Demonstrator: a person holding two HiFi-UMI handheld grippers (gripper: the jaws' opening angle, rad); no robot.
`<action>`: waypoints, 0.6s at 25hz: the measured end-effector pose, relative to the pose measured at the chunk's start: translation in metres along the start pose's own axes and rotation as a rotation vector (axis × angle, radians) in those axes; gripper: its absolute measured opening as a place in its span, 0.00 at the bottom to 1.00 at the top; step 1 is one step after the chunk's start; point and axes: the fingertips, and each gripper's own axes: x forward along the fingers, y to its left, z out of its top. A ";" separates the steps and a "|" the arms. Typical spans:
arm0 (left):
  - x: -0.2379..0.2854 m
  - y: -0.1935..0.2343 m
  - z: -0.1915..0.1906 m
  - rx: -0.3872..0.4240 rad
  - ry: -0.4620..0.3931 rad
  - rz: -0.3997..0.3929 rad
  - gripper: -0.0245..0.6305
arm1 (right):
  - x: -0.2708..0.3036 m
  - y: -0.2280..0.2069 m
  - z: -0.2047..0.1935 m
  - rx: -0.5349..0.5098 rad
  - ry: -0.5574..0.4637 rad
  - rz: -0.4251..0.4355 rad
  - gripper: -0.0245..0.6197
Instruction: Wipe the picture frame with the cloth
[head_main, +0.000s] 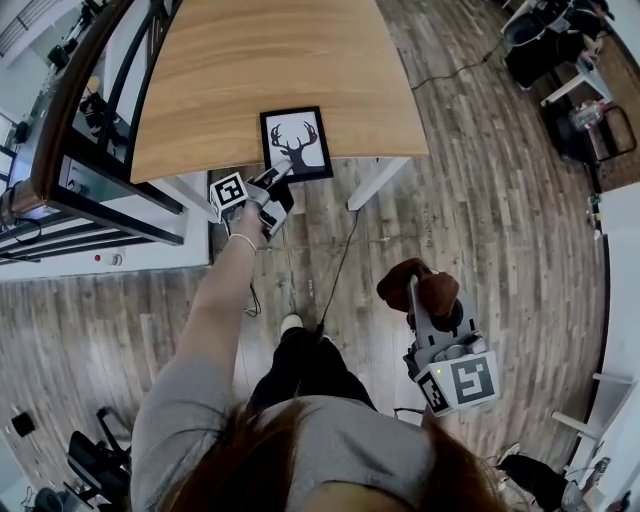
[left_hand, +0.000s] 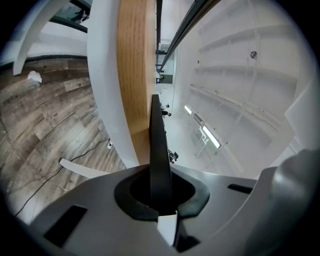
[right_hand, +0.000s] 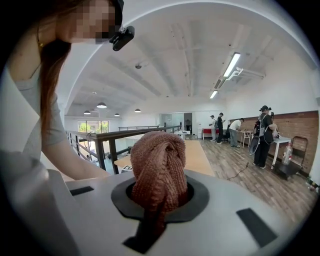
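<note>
The left gripper (head_main: 277, 179) clamps the near edge of the black-framed deer picture (head_main: 296, 143) (on the wooden tabletop (head_main: 260, 60)); the right gripper (head_main: 414, 286), well apart, squeezes a reddish-brown knitted cloth (head_main: 437, 293).

I see a light wooden table (head_main: 270, 60) standing on a plank floor (head_main: 480, 220); a picture frame (head_main: 296, 143) lies at its near edge, jutting slightly past.

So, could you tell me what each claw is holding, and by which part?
The left claw grips the picture frame by its near edge. The right claw clamps the cloth by a gathered fold.
</note>
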 end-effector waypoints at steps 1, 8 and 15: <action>0.001 0.002 0.003 0.001 -0.004 -0.004 0.07 | 0.002 0.000 -0.003 0.001 0.012 0.000 0.11; 0.009 -0.004 0.011 0.049 0.010 -0.039 0.07 | 0.011 -0.003 -0.012 0.002 0.044 0.007 0.11; 0.007 -0.026 0.003 0.274 0.067 -0.095 0.37 | 0.021 0.005 -0.013 0.015 0.049 0.041 0.11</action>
